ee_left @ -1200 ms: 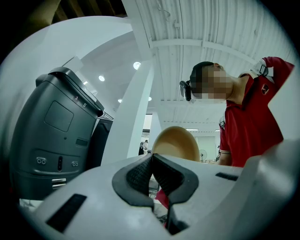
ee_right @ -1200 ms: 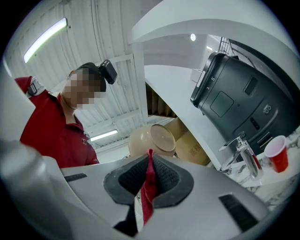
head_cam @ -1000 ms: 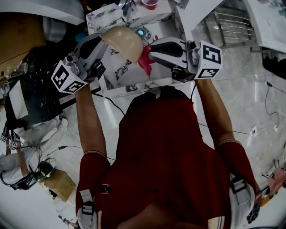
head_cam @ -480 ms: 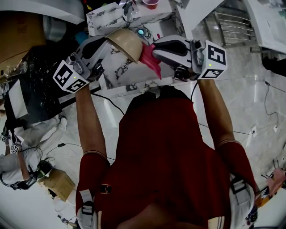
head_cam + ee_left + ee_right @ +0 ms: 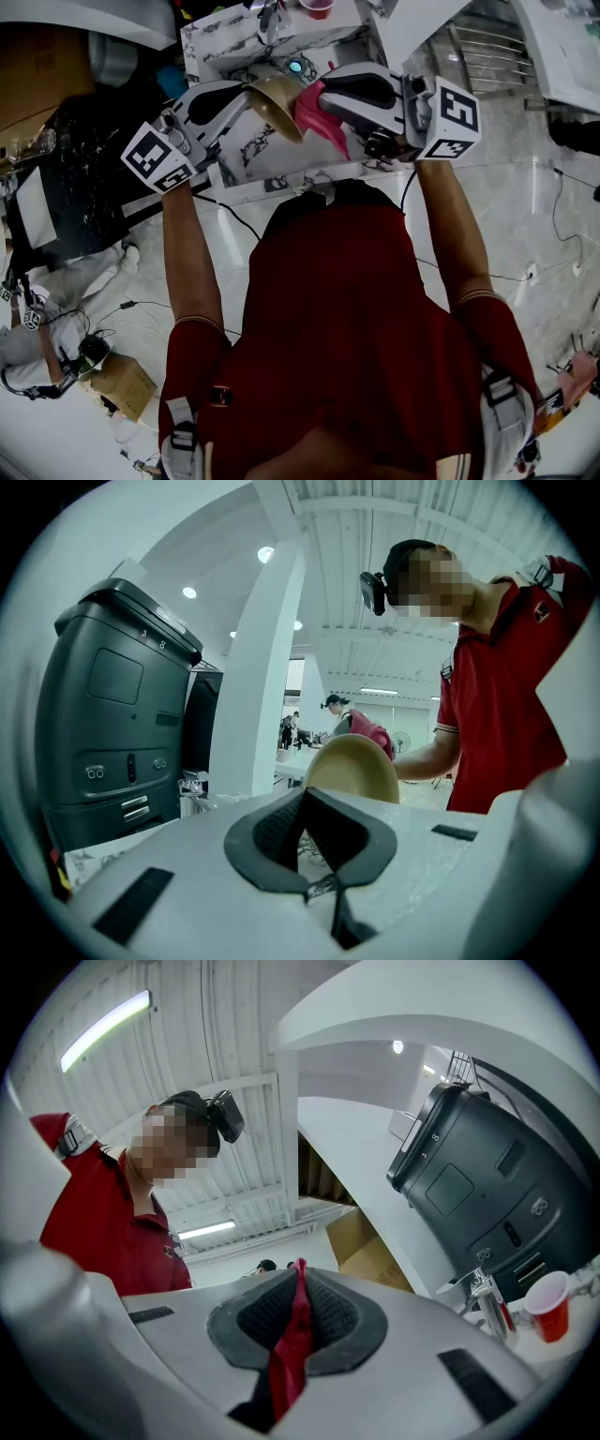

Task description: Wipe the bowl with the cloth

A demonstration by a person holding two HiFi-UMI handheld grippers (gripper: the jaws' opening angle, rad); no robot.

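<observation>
A tan bowl (image 5: pixel 277 101) is held up over the table's near edge, tilted on its side, with my left gripper (image 5: pixel 249 91) shut on its rim. In the left gripper view the bowl (image 5: pixel 356 771) rises just beyond the closed pads (image 5: pixel 281 827). My right gripper (image 5: pixel 320 95) is shut on a pink-red cloth (image 5: pixel 319 117), which hangs down right beside the bowl's right side and seems to touch it. In the right gripper view the cloth (image 5: pixel 296 1326) runs pinched between the dark pads (image 5: pixel 333 1316). A bit of the cloth (image 5: pixel 372 733) peeks over the bowl.
A marble-patterned table (image 5: pixel 267 155) lies under both grippers, with a red cup (image 5: pixel 316 7) at its far edge. A big black machine (image 5: pixel 112 714) stands to the left. A cardboard box (image 5: pixel 37 66) and cables lie on the floor.
My left gripper has sunk and tipped, so the bowl now shows more edge-on instead of its rounded underside. The right gripper and cloth have barely shifted.
</observation>
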